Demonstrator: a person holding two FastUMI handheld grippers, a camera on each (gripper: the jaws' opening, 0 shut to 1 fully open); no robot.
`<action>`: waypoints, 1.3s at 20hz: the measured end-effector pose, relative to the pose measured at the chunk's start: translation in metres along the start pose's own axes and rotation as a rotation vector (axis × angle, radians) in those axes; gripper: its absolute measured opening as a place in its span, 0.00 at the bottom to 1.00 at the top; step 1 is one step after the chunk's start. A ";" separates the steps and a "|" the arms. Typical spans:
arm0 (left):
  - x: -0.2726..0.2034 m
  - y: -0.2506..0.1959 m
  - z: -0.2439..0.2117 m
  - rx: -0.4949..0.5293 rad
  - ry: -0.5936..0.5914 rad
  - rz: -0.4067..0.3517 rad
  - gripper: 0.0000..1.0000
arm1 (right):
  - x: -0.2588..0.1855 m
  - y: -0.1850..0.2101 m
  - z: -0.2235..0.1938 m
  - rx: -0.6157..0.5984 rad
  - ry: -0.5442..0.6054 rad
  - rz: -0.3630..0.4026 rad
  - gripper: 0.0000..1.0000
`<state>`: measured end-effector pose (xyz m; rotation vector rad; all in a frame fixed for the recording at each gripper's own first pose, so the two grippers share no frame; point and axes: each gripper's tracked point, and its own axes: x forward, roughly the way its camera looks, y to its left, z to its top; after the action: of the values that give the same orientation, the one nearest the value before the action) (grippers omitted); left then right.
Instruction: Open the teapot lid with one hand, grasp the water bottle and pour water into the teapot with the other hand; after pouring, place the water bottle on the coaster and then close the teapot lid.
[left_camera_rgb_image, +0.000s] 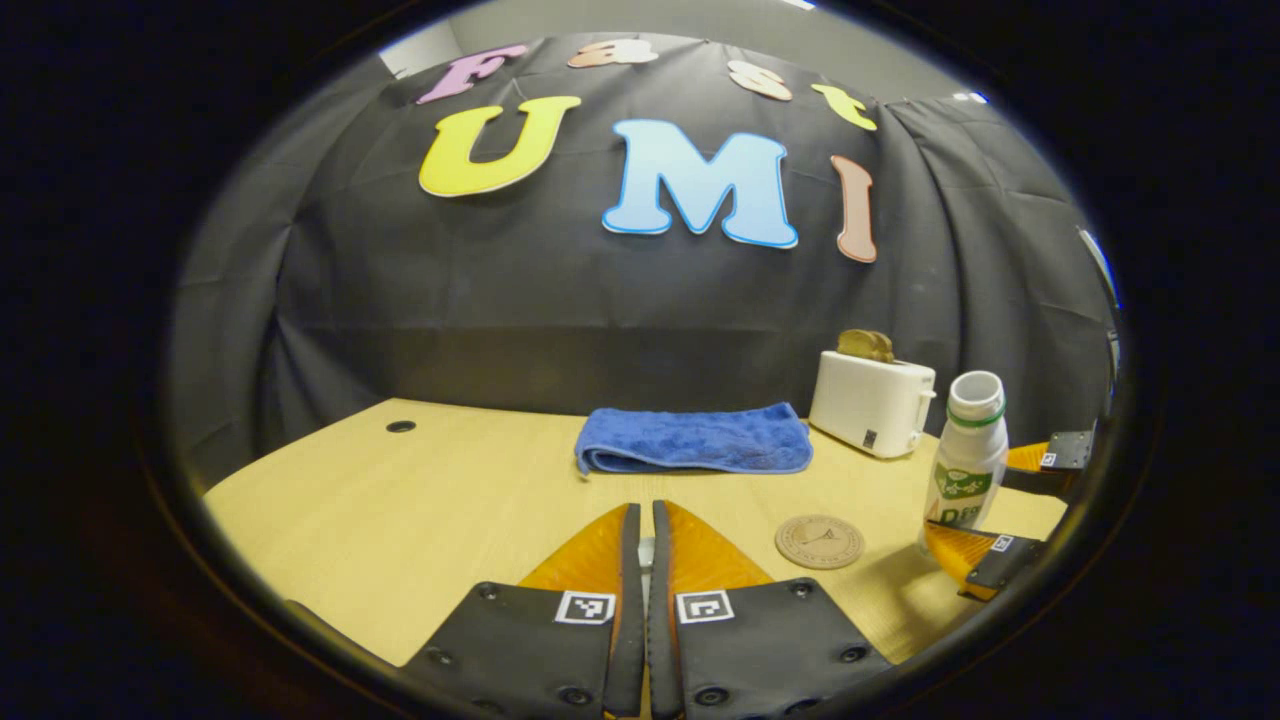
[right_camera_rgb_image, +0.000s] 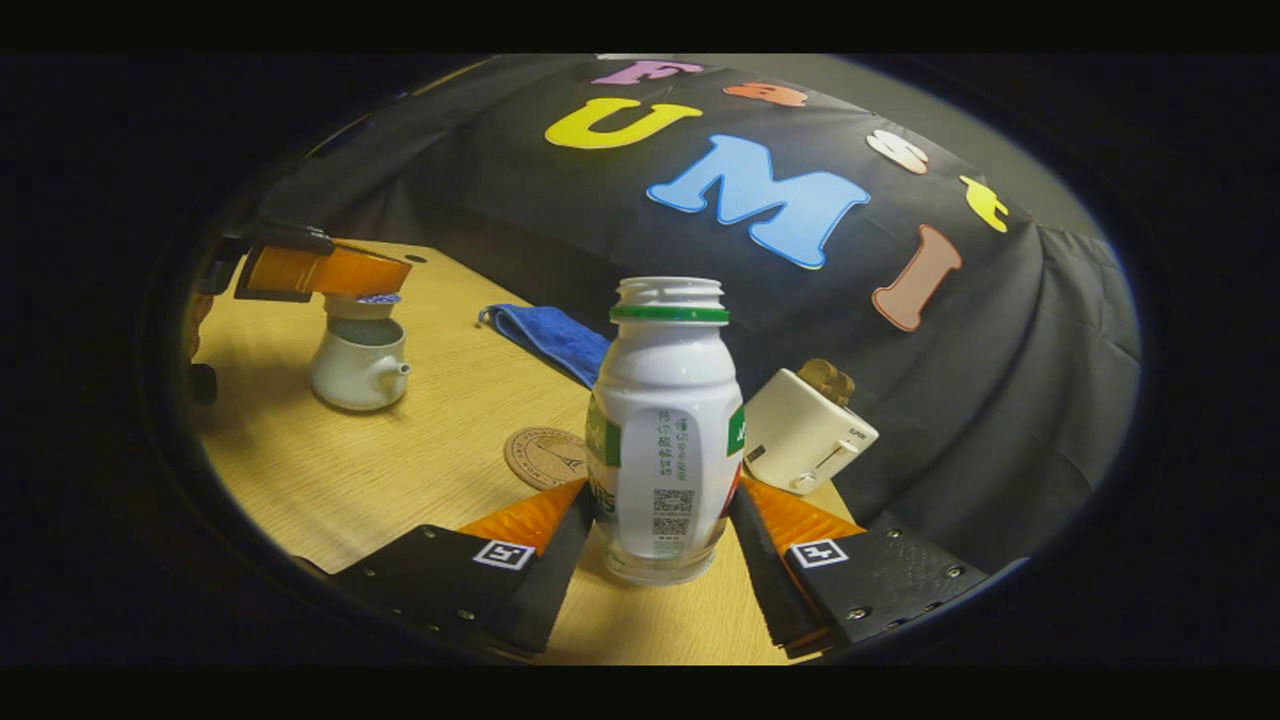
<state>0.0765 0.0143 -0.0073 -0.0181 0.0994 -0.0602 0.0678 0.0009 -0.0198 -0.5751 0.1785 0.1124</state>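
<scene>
Water bottle, uncapped and upright on the wooden table, is seen at the centre of the right gripper view, flanked at its lower half by the two fingers of the right gripper. Both fingers appear to be pressed against the bottle's sides, though firm contact cannot be confirmed at every point. The round coaster is found just beside the bottle at about 9 o'clock, apart from its base. A white toaster with bread in its slot is placed at 3 o'clock of the bottle, near the black cloth wall, and a folded blue towel is laid beyond the coaster at 11 o'clock.

At 9 o'clock in that same view, the white teapot is seen well apart from the bottle, with its spout turned toward it. The left gripper is held directly above the pot's opening, and a pale lid is seen just under its fingers, raised off the pot.

In the left gripper view, the fingers of the left gripper are drawn nearly together, with only a thin pale sliver visible between them; what is pinched there cannot be made out. Ahead at 12 o'clock the towel is laid flat. The coaster lies at 3 o'clock, the toaster at 2 o'clock, and the bottle stands farther right between the right gripper's fingers. Between bottle and teapot, only bare tabletop and the coaster are interposed.
</scene>
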 end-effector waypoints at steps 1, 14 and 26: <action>0.001 -0.002 -0.002 0.002 0.003 0.000 0.12 | 0.001 -0.001 0.000 0.000 0.001 -0.002 0.78; 0.009 -0.007 -0.015 0.065 -0.009 0.024 0.12 | -0.001 -0.003 -0.007 0.006 0.011 -0.003 0.78; -0.013 0.000 0.003 0.022 -0.042 0.012 0.31 | 0.000 0.001 0.014 0.002 -0.017 -0.004 0.78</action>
<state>0.0635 0.0154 -0.0032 0.0037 0.0574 -0.0490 0.0698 0.0098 -0.0087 -0.5718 0.1609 0.1136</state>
